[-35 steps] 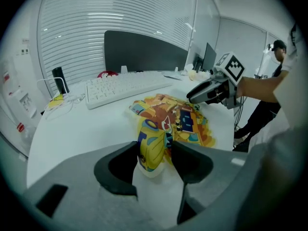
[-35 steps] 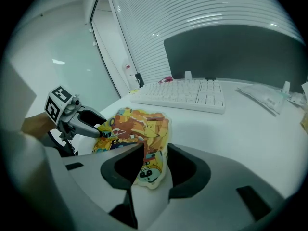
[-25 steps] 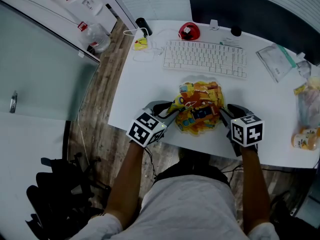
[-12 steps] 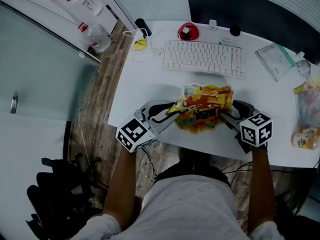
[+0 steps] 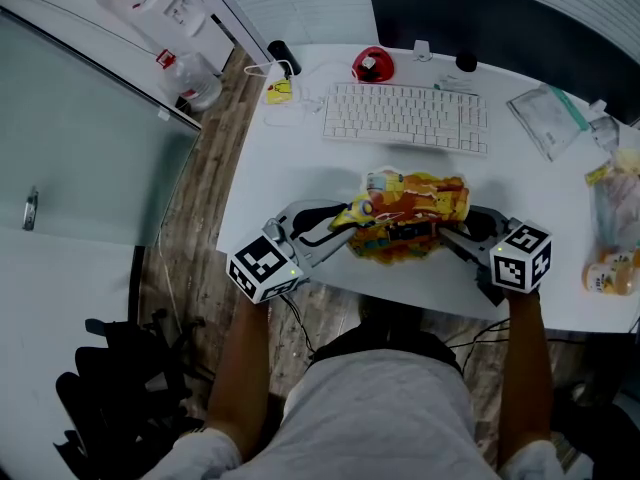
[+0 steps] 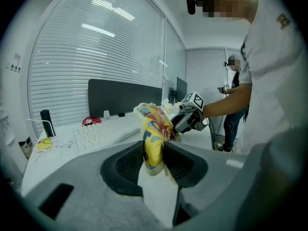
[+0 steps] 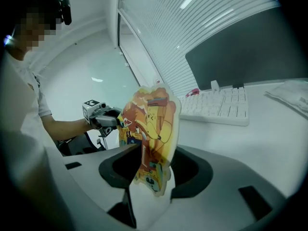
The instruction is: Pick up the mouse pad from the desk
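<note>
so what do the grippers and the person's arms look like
The left gripper and right gripper are grey moulded shells with black-lined jaws, each topped by a white cube of black square markers. The person wears a light grey short-sleeved t-shirt.

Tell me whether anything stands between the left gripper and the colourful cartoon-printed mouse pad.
Nothing visible does. The left gripper already grips one edge of the colourful cartoon-printed mouse pad between its jaws.

the person wears a white short-sleeved shirt [image 5: 385,408]; left gripper [image 5: 343,225] and right gripper [image 5: 452,230] have pale grey shells with black jaw pads; left marker cube [image 5: 263,266] and right marker cube [image 5: 522,258] are white with black squares
</note>
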`<state>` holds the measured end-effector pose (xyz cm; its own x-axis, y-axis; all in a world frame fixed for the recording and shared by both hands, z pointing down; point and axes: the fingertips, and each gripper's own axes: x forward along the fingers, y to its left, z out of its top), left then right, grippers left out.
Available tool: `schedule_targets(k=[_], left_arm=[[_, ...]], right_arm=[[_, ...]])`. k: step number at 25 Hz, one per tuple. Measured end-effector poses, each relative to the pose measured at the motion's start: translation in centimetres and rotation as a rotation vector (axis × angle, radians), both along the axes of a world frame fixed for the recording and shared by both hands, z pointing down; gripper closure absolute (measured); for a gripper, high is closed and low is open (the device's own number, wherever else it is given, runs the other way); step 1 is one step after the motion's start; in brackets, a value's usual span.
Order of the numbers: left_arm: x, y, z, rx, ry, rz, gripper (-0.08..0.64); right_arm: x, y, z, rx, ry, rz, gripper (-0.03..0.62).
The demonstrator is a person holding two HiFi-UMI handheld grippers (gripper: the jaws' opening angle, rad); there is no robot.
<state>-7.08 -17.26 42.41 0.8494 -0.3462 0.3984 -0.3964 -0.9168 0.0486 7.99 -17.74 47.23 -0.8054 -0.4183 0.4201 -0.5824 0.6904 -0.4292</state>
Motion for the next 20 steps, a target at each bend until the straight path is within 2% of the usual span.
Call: schedule_targets(k=[3,6,9,11,15,20], left_arm=[[-0.5,-0.4,0.3,-0.003,-0.014,-0.034,0.416],[-0.9,-0.7,0.7,-0.005,-0.036,-0.064,0.405],[-1.2,-1.0,1.1,-0.003,-0.054,-0.088,0.390],[-1.3,-1.1,1.2,0.001,-0.062,-0.098,0.385],[-1.5,-1.1,1.5,0.009,-0.073,-0.120,0.380],[-1.6,-1.2,1.8,0.026,-0.086,-0.152,0.380]], right_arm=[[0.2,0.2,-0.9,0.029,-0.029,0.003,0.497],[-0.2,0.6,-1.9,0.062,-0.060,-0.025,0.543],[-0.6,1.0,-3.6,0.146,-0.062,-0.061,0.566],[-0.8,1.1,-4.9,0.229,-0.022,-0.083,0.572],[-1.3,1.4,-7.2,0.385,0.114,-0.138,0.574],[-2.1,1.8,-10.3,0.500,0.228,-0.201,0.574]])
